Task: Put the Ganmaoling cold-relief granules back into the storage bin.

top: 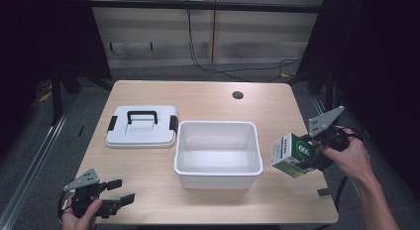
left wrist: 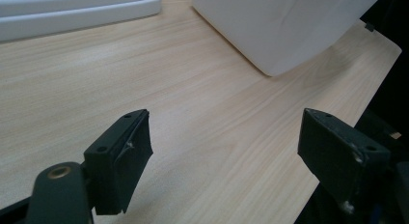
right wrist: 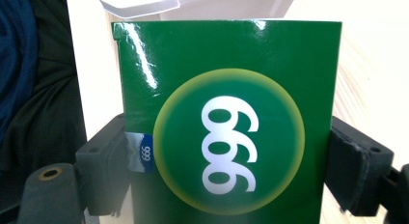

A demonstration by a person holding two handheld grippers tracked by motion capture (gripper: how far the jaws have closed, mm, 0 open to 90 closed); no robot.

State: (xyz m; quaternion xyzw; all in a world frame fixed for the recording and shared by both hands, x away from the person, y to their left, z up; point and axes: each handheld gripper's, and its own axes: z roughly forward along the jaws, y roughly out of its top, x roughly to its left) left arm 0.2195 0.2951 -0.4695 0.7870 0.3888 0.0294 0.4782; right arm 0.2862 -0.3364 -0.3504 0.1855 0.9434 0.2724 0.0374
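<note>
One green box [top: 290, 154] tilted in right gripper [top: 311, 155], long axis leftward.

Bright overhead light on the table [top: 148, 163], dark surroundings, glare on the green box [right wrist: 226, 55] (close, slightly soft).

From my station I see a white tub [top: 218, 124] sitting open near the middle of a pale wooden table [top: 148, 190]. Just left of the tub lies a white lid [top: 143, 133], flat, with a black handle [top: 142, 112] and a black clip at each end. Behind the tub there is a dark round hole [top: 237, 95] in the tabletop. Farther back, past the table's edge, black cables [top: 198, 61] hang down a panelled wall [top: 158, 27] and trail across the grey floor [top: 29, 155].
</note>
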